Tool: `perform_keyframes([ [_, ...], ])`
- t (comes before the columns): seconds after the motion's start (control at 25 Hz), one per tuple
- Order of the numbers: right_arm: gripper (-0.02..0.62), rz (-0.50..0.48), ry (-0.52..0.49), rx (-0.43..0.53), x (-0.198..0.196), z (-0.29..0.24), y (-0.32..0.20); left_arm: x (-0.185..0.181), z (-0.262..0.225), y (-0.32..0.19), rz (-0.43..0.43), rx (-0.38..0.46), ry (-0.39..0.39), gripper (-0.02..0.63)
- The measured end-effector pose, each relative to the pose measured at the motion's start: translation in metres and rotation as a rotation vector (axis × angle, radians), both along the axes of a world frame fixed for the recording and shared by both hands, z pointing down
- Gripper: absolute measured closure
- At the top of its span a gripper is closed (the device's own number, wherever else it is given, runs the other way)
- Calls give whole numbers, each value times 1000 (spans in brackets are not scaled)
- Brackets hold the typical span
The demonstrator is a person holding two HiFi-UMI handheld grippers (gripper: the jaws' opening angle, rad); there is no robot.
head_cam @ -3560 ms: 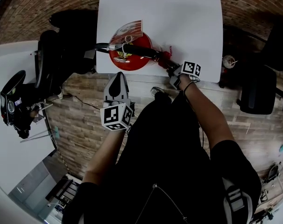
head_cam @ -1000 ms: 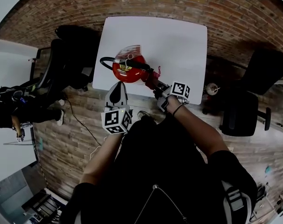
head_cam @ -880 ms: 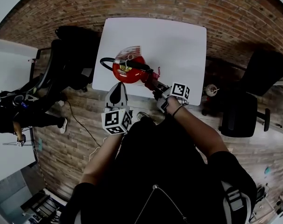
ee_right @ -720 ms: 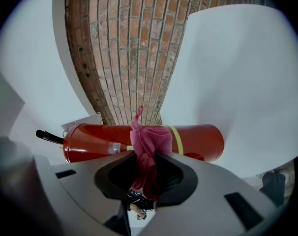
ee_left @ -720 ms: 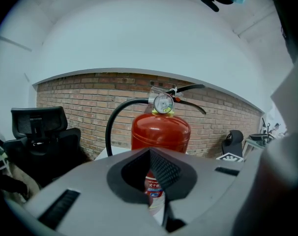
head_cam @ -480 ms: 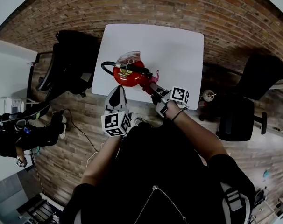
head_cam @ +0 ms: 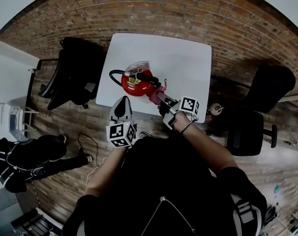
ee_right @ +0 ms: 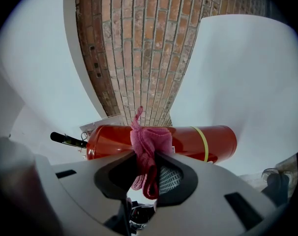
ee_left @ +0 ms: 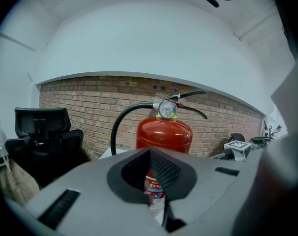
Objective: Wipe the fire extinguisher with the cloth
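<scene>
A red fire extinguisher [head_cam: 137, 85] with a black hose and a top gauge [ee_left: 167, 109] stands near the front edge of the white table [head_cam: 188, 58]. My right gripper [head_cam: 161, 99] is shut on a pink cloth [head_cam: 156, 93], which presses against the cylinder's right side. In the right gripper view the cloth [ee_right: 145, 142] bunches out of the jaws onto the red body [ee_right: 203, 140]. My left gripper [head_cam: 122, 101] hangs just off the table's front edge, short of the extinguisher [ee_left: 163, 132]. Its jaws are shut with nothing in them.
A black office chair [head_cam: 75, 73] stands left of the table and another [head_cam: 267, 90] to the right. A small round object [head_cam: 215, 109] sits on the floor by the table's right corner. A person in dark clothes [head_cam: 26, 159] is low at the left. The floor is brick.
The right gripper has carried the pink cloth in from beside the handle onto the cylinder's side. The left gripper keeps its place. The person at the left has shifted lower.
</scene>
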State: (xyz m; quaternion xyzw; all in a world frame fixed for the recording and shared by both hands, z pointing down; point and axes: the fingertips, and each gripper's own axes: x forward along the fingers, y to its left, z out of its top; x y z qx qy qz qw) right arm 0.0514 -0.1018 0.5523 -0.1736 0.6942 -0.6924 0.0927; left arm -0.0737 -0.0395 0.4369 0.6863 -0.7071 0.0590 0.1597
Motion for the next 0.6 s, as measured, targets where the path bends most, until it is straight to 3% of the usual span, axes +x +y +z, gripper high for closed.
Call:
perform_keyframes([
  [0.6,494,27,-101,33,1,-62,1,-9,-4,6,-3,21,2,577],
])
